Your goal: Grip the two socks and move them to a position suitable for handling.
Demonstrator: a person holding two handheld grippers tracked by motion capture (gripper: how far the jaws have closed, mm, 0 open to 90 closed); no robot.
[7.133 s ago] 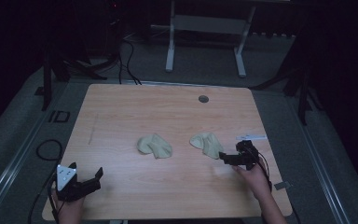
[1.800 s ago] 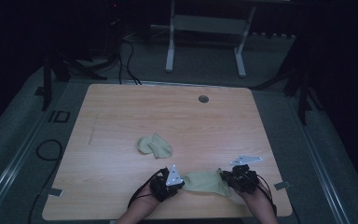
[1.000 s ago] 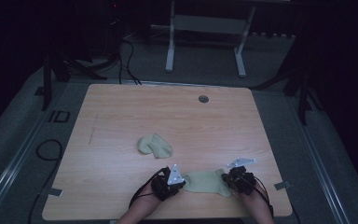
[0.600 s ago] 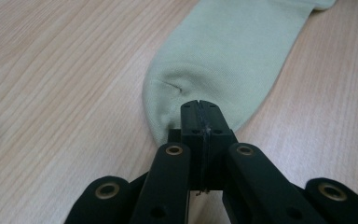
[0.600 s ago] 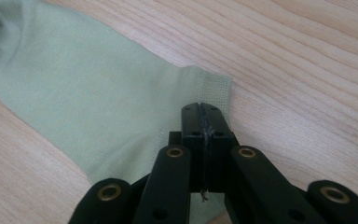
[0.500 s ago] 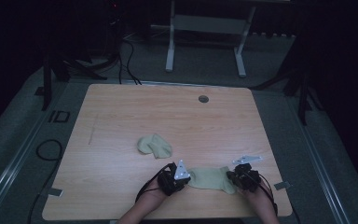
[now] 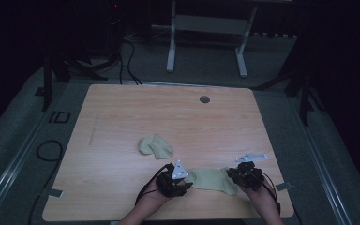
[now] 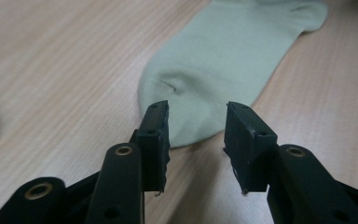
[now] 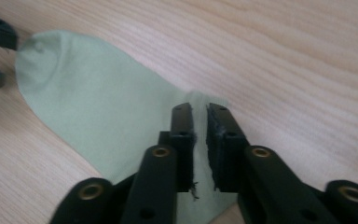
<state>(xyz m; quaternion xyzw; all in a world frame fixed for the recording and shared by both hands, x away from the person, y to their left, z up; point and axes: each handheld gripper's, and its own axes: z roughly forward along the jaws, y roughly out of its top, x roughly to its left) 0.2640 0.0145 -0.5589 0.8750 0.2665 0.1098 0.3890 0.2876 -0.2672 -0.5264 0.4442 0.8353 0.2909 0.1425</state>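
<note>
The wooden surface (image 7: pixel 122 117) is the biggest thing here, a pale board with a small round grommet (image 7: pixel 205 99) near its far edge. Close to the near edge, toward the near right corner, a light green sock (image 7: pixel 211 179) lies flat and stretched out, running roughly along that edge between the two grippers. A second sock (image 7: pixel 155 146) of the same green sits crumpled a little farther in, toward the middle of the surface, apart from the first.

The left gripper (image 7: pixel 183 183) rests at one end of the flat sock, the person's left hand (image 7: pixel 157 193) behind it. In the left gripper view its jaws stand apart and have just been opening; the rounded end of the sock (image 8: pixel 223 70) lies on the wood just ahead of and between the tips, and the pads do not press on it.

The right gripper (image 7: pixel 236 174) is at the other end of the sock, held by the right hand (image 7: pixel 258 190). In the right gripper view its jaws are almost together, with a thin pinch of the sock's edge (image 9: pixel 199 100) rising in the narrow gap between them; they have just been easing open a little. The rest of the fabric spreads flat away to the far end, where the left gripper's black tips show.
</note>
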